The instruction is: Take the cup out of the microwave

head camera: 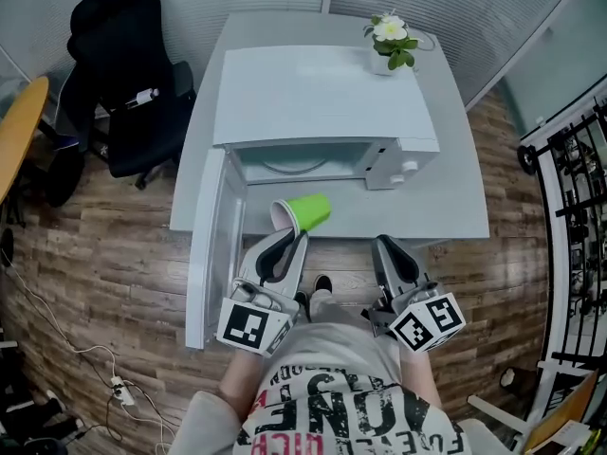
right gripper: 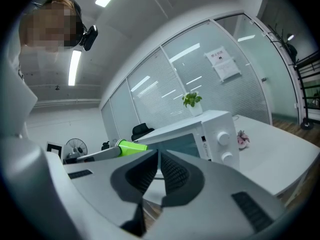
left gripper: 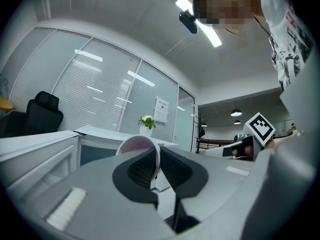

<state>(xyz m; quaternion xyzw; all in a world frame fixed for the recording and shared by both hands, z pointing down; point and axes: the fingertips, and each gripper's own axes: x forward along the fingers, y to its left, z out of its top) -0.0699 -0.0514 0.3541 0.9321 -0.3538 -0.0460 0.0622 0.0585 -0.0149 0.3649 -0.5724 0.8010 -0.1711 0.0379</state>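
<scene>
The left gripper (head camera: 287,238) pinched the cup (head camera: 311,210) by its rim wall, a hold suiting something probably light, thin and crushable, while the right gripper (head camera: 383,244) stood closed, empty.

Bright, even indoor light in all three views, coming from ceiling strip lights (left gripper: 212,34) that blew out to white glare in both gripper views. The white desk (head camera: 446,207) and the microwave (head camera: 313,93) top looked pale and a bit washed out. Shadows were soft and weak. Heavy fisheye bending at the edges, with black vignette corners in the gripper views. The left tongs (left gripper: 156,154) and right tongs (right gripper: 157,154), close to the lens, were dark and soft; the background was sharper.
</scene>
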